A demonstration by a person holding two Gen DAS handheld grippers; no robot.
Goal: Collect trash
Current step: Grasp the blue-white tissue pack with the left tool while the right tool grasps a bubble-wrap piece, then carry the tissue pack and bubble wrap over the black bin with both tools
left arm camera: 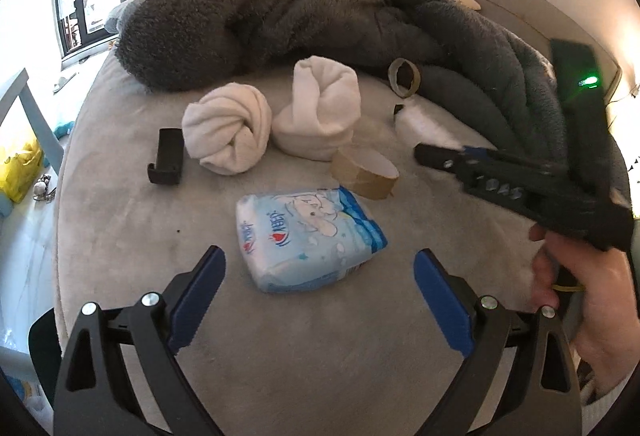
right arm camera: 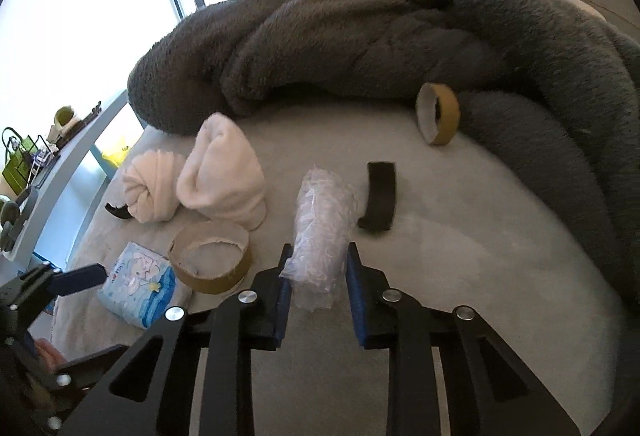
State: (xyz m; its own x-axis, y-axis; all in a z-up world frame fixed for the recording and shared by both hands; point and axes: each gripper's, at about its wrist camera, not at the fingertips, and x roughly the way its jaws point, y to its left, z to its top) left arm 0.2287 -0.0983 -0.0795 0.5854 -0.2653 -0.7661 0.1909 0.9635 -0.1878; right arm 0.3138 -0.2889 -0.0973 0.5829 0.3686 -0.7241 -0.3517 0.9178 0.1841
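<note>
trash pickup on the bed (left arm camera: 320, 356), early stage: one piece gripped, the rest still lying out.

largest to smallest: grey blanket (right arm camera: 360, 48) at 12 o'clock; tissue pack (left arm camera: 308, 236) at centre, print unreadable; tape roll (left arm camera: 366, 172) and cardboard ring (left arm camera: 404, 77) toward 1 o'clock. right gripper (right arm camera: 318, 276) is clenched on the plastic wrap (right arm camera: 320, 220), low centre in its own view. left gripper (left arm camera: 316, 288) is spread wide, holding nothing, tissue pack just ahead.

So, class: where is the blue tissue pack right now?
In the left wrist view the tissue pack lies on the bed just ahead of the open left gripper, with a tape roll just behind it.
</note>
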